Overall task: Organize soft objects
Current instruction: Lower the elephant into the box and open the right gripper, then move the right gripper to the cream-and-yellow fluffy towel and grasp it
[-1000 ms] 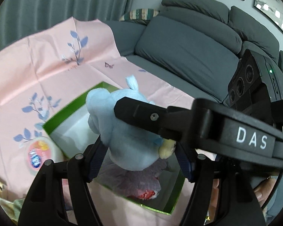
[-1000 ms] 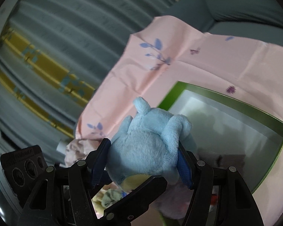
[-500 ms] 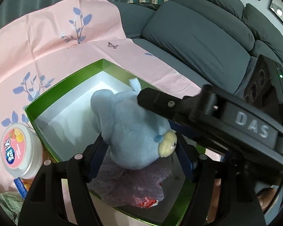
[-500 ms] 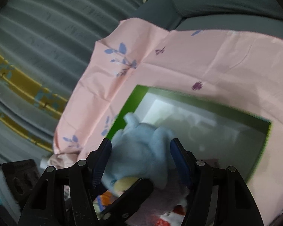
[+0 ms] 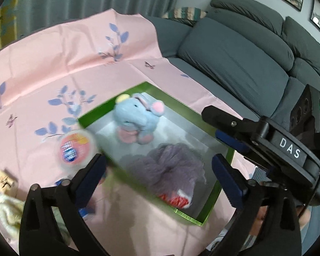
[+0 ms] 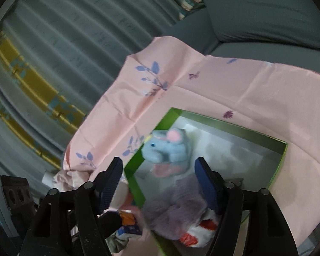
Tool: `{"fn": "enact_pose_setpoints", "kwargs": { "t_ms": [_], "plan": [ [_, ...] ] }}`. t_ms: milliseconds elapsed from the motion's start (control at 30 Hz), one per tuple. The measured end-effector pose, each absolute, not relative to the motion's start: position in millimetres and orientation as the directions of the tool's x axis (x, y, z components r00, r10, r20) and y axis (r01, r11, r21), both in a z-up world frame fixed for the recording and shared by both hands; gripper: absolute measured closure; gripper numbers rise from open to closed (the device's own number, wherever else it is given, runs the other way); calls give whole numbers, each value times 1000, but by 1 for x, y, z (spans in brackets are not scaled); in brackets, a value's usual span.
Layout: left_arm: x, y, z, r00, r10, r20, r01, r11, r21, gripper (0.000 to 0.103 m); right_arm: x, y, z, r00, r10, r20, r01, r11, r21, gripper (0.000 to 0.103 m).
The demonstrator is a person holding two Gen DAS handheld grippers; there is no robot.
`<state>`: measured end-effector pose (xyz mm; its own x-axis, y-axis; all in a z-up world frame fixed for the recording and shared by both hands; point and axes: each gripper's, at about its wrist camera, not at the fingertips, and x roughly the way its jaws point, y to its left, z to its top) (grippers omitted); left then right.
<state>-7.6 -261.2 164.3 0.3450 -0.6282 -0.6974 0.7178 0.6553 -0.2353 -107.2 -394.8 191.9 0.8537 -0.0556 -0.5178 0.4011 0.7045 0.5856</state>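
Note:
A blue plush elephant (image 5: 138,119) (image 6: 166,149) lies in the far left corner of the green box (image 5: 215,194) (image 6: 224,121), free of both grippers. Nearer in the box lies a purple fuzzy toy (image 5: 172,166) (image 6: 177,209) with a red-and-white part. My left gripper (image 5: 159,177) hovers over the box's near side, its jaws opening wide with nothing pressed between the pads. My right gripper (image 6: 159,179) is opening too, and the elephant sits beyond its tips, untouched. One of the right gripper's fingers (image 5: 224,117) reaches in from the right in the left wrist view.
The box stands on a pink cloth with blue leaves (image 5: 74,64). A round tub with a pink-orange lid (image 5: 74,149) sits by the box's left wall. A cream soft item (image 5: 6,211) and a small beige block (image 5: 4,181) lie at the left. A grey sofa (image 5: 234,59) is behind.
Both grippers were shut on the blue elephant above the box. Their jaws have spread and drawn back, and the elephant now lies inside the box.

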Motion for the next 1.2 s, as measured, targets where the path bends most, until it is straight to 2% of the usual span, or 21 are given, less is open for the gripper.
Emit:
{"fn": "enact_pose_setpoints", "kwargs": {
  "t_ms": [100,200,333,467,700,867,967,1100,1200],
  "plan": [
    [-15,-236,172,390,-604,-695,693,690,-210,2,-106,-381,199,856,-43,-515,376,735,565,26],
    [-22,-204,175,455,-527,-718,628,762,-161,1,-104,-367,204,847,-38,-530,375,750,545,25],
    [-24,-155,175,499,-459,-735,510,841,-180,2,-101,-342,210,840,-41,-541,361,787,501,11],
    [-28,-108,169,530,-413,-741,415,888,-198,2,-96,-309,201,818,28,-575,309,821,479,10],
    [-34,-39,134,529,-334,-781,245,940,-236,1,-74,-248,174,700,155,-697,235,872,430,10],
    [-38,5,117,539,-303,-786,119,951,-285,2,-63,-211,172,652,212,-728,189,885,426,10],
    [-44,24,108,538,-296,-789,78,950,-303,3,-51,-187,169,625,209,-752,184,897,402,10],
    [-49,43,97,531,-290,-796,35,946,-321,4,-23,-159,157,571,276,-773,180,877,446,10],
    [-53,53,95,536,-285,-795,21,945,-325,6,0,-133,158,545,278,-791,127,905,405,10]
  ]
}}
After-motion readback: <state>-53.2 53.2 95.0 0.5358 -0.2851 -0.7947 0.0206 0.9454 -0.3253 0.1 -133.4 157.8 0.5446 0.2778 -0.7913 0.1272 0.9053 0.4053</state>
